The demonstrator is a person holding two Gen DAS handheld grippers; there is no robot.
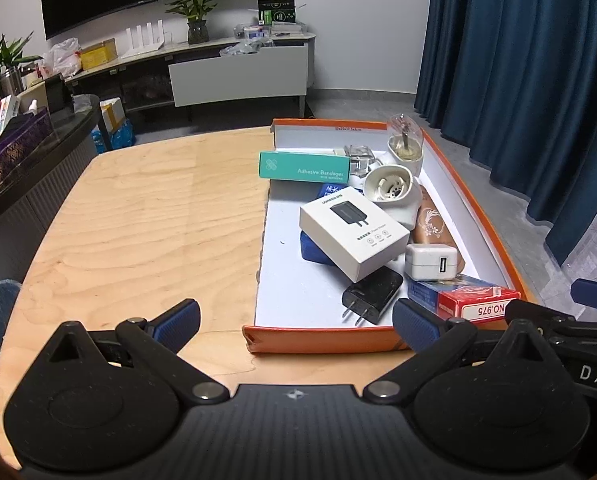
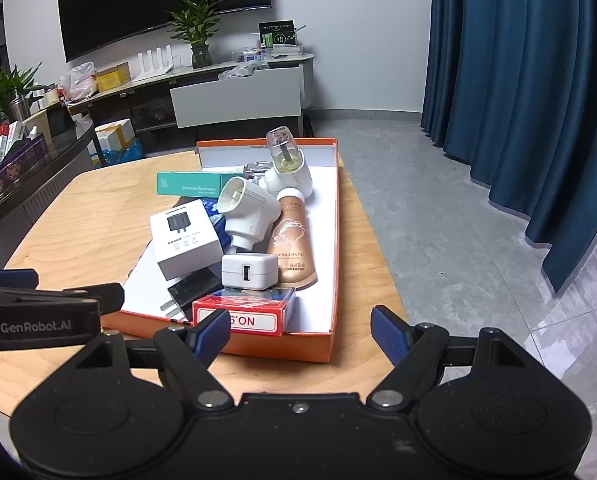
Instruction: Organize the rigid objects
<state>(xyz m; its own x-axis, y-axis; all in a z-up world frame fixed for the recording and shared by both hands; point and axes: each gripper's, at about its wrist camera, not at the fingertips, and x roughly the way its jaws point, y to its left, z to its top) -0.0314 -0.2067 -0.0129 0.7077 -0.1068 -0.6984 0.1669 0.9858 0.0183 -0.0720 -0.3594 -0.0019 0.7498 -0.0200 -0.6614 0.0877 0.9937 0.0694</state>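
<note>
— While both claws hover at the bench (image 1: 138, 220) edge, how do they stand?
— Left claw (image 1: 296, 322) and right claw (image 2: 300, 330): spread wide, holding nothing.
— And beyond?
— Orange tray (image 2: 282, 346): red card box (image 2: 244, 314) nearest, then white charger (image 2: 248, 272), bandage box (image 1: 304, 167) farthest.

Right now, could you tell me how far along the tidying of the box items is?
Nothing looks sorted yet: the items are piled in the orange box, the white charger box atop others, the black plug and red card pack at the near end. Nothing is in hand; the left gripper and right gripper are both open. The wooden table beside it holds no items.
</note>
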